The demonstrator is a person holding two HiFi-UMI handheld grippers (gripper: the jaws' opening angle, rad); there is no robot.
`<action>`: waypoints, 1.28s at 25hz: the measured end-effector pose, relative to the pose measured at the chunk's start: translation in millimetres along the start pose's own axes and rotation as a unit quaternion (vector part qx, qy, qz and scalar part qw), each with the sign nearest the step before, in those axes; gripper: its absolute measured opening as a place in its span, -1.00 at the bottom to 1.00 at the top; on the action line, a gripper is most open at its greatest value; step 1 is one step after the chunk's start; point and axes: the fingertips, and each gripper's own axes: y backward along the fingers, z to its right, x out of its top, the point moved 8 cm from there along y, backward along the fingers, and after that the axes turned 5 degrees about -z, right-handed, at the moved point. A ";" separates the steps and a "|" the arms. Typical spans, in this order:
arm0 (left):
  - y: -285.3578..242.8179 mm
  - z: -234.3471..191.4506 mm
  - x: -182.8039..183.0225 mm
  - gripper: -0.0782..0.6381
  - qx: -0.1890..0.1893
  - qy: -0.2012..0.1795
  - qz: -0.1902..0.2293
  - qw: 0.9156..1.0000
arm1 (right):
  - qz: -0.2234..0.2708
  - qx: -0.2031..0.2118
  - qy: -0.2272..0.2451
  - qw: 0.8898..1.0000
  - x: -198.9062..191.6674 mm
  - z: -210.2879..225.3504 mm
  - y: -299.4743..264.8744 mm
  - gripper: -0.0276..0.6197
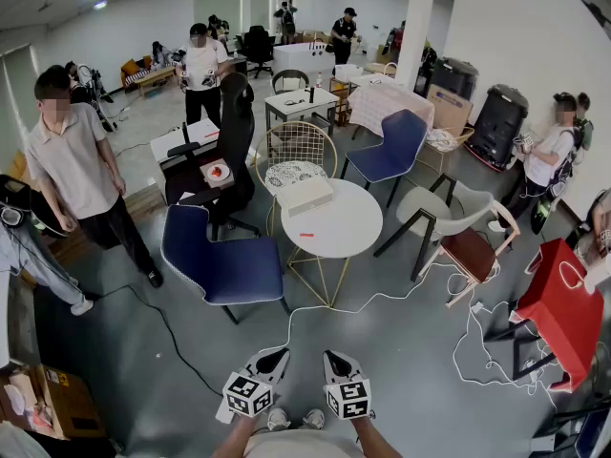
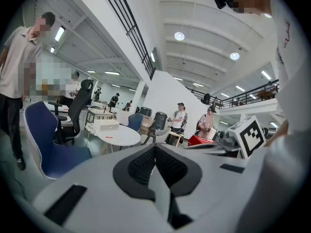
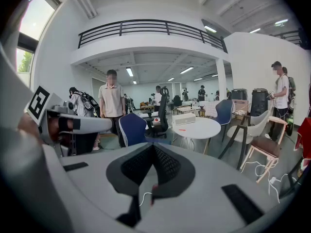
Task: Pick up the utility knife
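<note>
Red slim utility knife (image 1: 305, 235) lies on the round white table (image 1: 351, 225), well apart; left gripper (image 1: 275, 355) and right gripper (image 1: 331, 357), both closed and empty, should approach, then open.

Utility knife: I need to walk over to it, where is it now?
In the head view the small red utility knife lies on the round white table, just nearer than the white box and right of the blue chair.

The right gripper (image 3: 153, 147), its jaws pressing together on nothing, is pointing toward a round table (image 3: 206, 129) that is bearing a white box (image 3: 183, 119) and a small red item (image 3: 181, 129), with a blue chair (image 3: 131, 128) standing just left of it.
</note>
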 end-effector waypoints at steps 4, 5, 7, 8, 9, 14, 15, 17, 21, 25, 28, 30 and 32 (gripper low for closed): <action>-4.0 3.9 0.2 -0.75 0.003 0.001 0.000 1.000 | -0.004 0.006 0.004 1.000 1.4 4.5 1.1 -0.87; -5.2 4.8 0.4 -0.75 0.005 0.001 0.000 1.000 | -0.004 0.007 0.005 1.000 1.5 5.9 1.1 -0.87; -6.8 5.7 1.7 -0.75 0.008 0.002 0.000 1.000 | -0.004 0.010 0.007 1.000 1.8 8.5 0.7 -0.87; -7.5 5.9 3.2 -0.75 0.010 0.001 0.001 1.000 | -0.004 0.012 0.007 1.000 2.4 9.6 0.3 -0.87; -8.2 6.1 4.7 -0.75 0.012 0.001 0.001 1.000 | -0.004 0.013 0.007 1.000 3.2 10.8 0.0 -0.87; -12.9 11.2 5.3 -0.75 0.022 0.000 0.001 1.000 | 0.002 0.027 0.004 1.000 3.3 18.4 1.0 -0.87; -13.9 13.0 5.2 -0.75 0.024 -0.001 0.001 1.000 | 0.004 0.030 0.004 1.000 3.1 19.9 1.7 -0.87; -16.7 18.0 4.5 -0.75 0.027 -0.003 0.003 1.000 | 0.006 0.035 0.008 0.999 1.2 24.4 2.9 -0.87; -25.6 26.8 -0.6 -0.75 0.036 -0.004 0.006 0.999 | 0.009 0.043 0.014 0.999 -3.2 37.9 3.1 -0.86; -28.9 33.2 -7.9 -0.75 0.038 0.005 0.002 0.999 | 0.005 0.051 0.009 0.999 -7.4 42.9 5.4 -0.86; -30.9 37.3 -7.9 -0.75 0.035 0.007 -0.002 0.999 | 0.003 0.052 -0.001 0.999 -7.8 47.4 8.2 -0.86; -33.5 39.5 -6.7 -0.75 0.035 0.007 -0.002 0.999 | 0.003 0.054 -0.005 0.999 -8.2 51.2 10.8 -0.86; -36.1 41.3 -5.8 -0.75 0.034 0.006 -0.002 0.999 | 0.004 0.055 -0.008 0.998 -9.2 54.2 13.1 -0.86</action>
